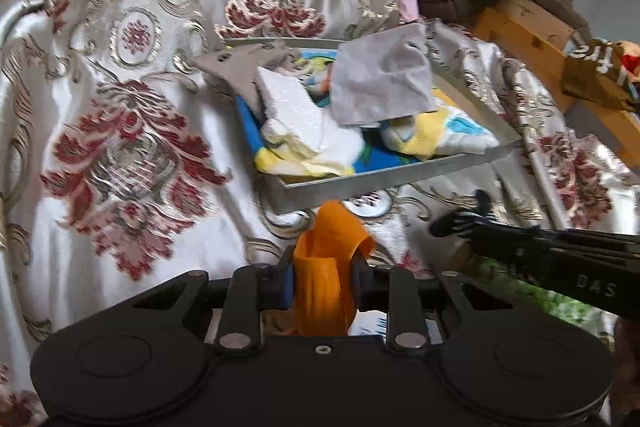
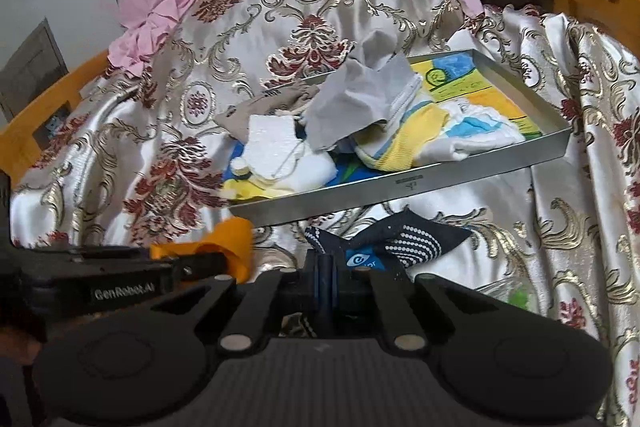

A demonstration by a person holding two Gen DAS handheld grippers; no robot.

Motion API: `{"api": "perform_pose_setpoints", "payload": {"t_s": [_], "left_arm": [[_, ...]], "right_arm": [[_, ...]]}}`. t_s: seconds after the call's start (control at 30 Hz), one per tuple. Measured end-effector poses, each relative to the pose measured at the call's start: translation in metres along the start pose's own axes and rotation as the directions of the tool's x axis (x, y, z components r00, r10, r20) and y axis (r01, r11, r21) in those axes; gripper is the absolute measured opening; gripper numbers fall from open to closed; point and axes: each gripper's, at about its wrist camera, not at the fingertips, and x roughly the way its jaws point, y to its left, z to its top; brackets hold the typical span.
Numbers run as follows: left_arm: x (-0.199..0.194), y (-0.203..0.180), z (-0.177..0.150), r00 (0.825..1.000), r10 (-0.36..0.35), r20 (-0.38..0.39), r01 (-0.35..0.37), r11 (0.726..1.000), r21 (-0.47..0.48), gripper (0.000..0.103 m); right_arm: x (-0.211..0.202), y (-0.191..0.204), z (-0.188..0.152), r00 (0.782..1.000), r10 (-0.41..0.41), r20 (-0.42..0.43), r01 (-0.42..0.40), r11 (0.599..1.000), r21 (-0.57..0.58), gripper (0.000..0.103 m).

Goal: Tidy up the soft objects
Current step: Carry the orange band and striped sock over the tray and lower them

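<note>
- The left gripper (image 1: 323,269) has its fingers closed most of the way on a bunched orange cloth (image 1: 326,267), which stands up between the pads and flops forward over them. It hangs just short of the near rim of the metal tray (image 1: 400,175).
- The tray sits on a patterned bedspread (image 1: 120,131) and already holds a heap of soft things: a grey cloth (image 1: 380,83) on top, a white cloth (image 1: 288,107) to its left, and yellow, white and blue pieces beneath.
- The right gripper (image 2: 325,269) has its fingers pressed fully together. A dark sock with white dots (image 2: 400,241) lies right at its tips on the bedspread, just before the tray; I cannot tell for certain that the tips pinch it, though the sock's edge seems to run into them.
- Risks, as I judge them:
  - The orange cloth is held only by a fold, so it could slide out and fall short of the tray.
  - Its loose end could catch on the near rim and drag or tip the tray, which rests on soft, uneven bedding.
  - The grey cloth sticks up over the far rim; a nudge might push it out.
  - The two grippers are close together and could knock each other.
- Writing: the left gripper's side reads "GenRobot.AI" in the right wrist view; the right gripper shows "DAS" in the left wrist view. A small stamp on the tray's front wall is too small to read.
</note>
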Motion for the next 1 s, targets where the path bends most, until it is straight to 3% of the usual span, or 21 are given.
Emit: {"api": "perform_pose_setpoints", "payload": {"t_s": [0.33, 0.63, 0.83, 1.0], "left_arm": [[-0.005, -0.008, 0.018, 0.996, -0.046, 0.075, 0.046, 0.999, -0.003, 0.027], [0.001, -0.002, 0.073, 0.97, -0.061, 0.237, 0.058, 0.998, 0.019, 0.027], [0.026, -0.001, 0.109, 0.95, -0.036, 0.311, 0.021, 0.999, 0.05, 0.028], [0.046, 0.001, 0.12, 0.952, -0.022, 0.306, 0.007, 0.999, 0.051, 0.03]], "right_arm": [[0.007, 0.001, 0.021, 0.994, 0.108, 0.015, -0.109, 0.99, 0.089, 0.006], [0.02, 0.004, 0.103, 0.98, 0.156, 0.124, -0.165, 0.984, 0.061, 0.006], [0.041, 0.009, 0.167, 0.968, 0.141, 0.21, -0.146, 0.989, 0.007, 0.006], [0.067, 0.007, 0.192, 0.98, 0.07, 0.187, -0.064, 0.997, -0.041, 0.006]]}}
